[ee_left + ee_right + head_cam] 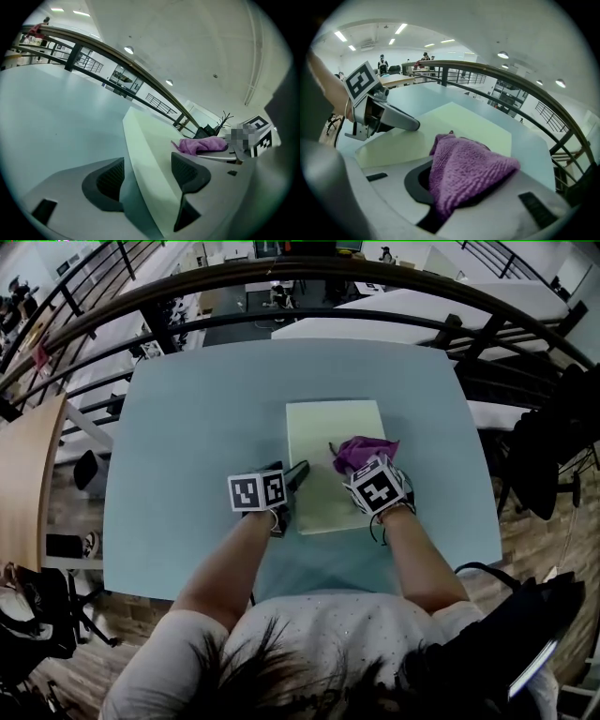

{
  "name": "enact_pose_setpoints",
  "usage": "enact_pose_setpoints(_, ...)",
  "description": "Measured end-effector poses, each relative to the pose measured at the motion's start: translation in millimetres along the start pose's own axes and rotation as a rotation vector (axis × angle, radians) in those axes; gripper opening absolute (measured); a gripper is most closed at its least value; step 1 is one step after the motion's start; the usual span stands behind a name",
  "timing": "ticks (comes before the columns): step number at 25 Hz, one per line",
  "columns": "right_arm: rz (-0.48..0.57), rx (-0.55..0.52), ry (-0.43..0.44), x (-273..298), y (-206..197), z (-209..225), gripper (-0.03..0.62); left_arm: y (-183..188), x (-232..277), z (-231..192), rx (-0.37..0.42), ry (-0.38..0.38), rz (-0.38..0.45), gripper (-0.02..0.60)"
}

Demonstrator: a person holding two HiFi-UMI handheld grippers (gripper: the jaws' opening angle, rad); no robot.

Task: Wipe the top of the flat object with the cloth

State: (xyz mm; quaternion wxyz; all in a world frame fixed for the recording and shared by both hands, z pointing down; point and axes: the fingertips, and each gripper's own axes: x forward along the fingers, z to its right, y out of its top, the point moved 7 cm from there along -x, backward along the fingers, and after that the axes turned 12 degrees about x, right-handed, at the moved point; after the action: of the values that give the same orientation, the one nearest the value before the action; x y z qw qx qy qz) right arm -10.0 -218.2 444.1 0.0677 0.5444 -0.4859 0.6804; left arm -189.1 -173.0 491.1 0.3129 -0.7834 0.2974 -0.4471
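Pale green flat board (333, 437) lies mid-table (197, 427). It is rigid, matte and square-edged, and probably light enough to slide, so it wants bracing at an edge. Left gripper (147, 177): jaws wide, straddling the board's left edge, no clear pinch. Right gripper (454, 187) clamps the purple cloth (466, 166), soft looped terry, bunched over the board's right side.

table: pale blue (187, 427) | railing: dark, behind it (309, 266) | floor: wood planks (94, 676) | light: ceiling strips lit (399, 29)
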Motion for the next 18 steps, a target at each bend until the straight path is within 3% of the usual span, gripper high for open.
enact_pose_setpoints(5,-0.012,0.062,-0.072,-7,-10,23,0.029,1,0,0,0.031,0.011,0.016,0.31)
enact_pose_setpoints(18,-0.004,0.181,-0.149,-20,-29,56,0.031,3,0,-3,-0.025,-0.048,-0.012,0.31)
